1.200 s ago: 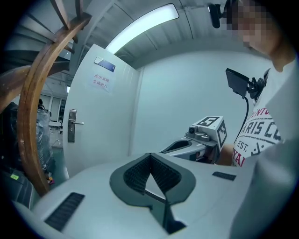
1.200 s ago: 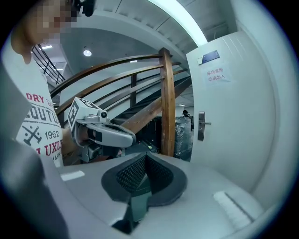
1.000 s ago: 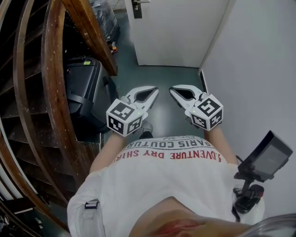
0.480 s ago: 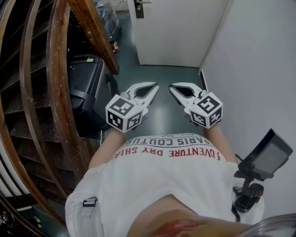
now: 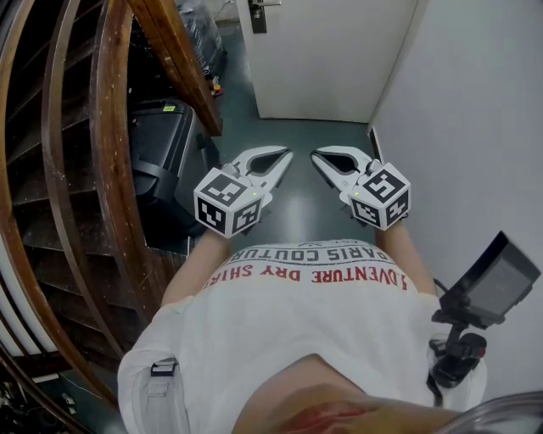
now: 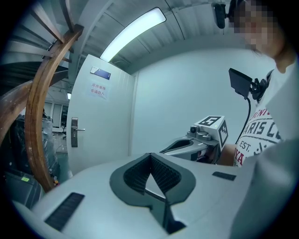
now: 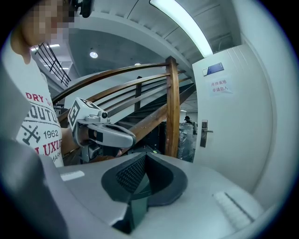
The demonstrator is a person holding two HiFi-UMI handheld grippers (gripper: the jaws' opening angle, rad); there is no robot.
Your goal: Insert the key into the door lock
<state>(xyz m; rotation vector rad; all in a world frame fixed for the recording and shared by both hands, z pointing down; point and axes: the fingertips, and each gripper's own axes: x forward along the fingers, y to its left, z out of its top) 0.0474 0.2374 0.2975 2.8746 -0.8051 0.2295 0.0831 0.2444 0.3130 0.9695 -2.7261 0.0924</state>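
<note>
Claws shut, well short of the door [image 5: 331, 59]
My left gripper [image 5: 287, 158] and right gripper [image 5: 316, 158] pinch nothing; no key shows, lock [image 5: 257, 15] unreadable from here: fits approach or withdrawal.

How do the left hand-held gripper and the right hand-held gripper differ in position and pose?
The left hand-held gripper sits beside the black case and wooden stair rail; the right hand-held gripper sits nearer the white wall. In the head view the left one's tip angles rightward, the right one's leftward, so they converge. Both are shut, empty, and aimed toward the white door.
</note>
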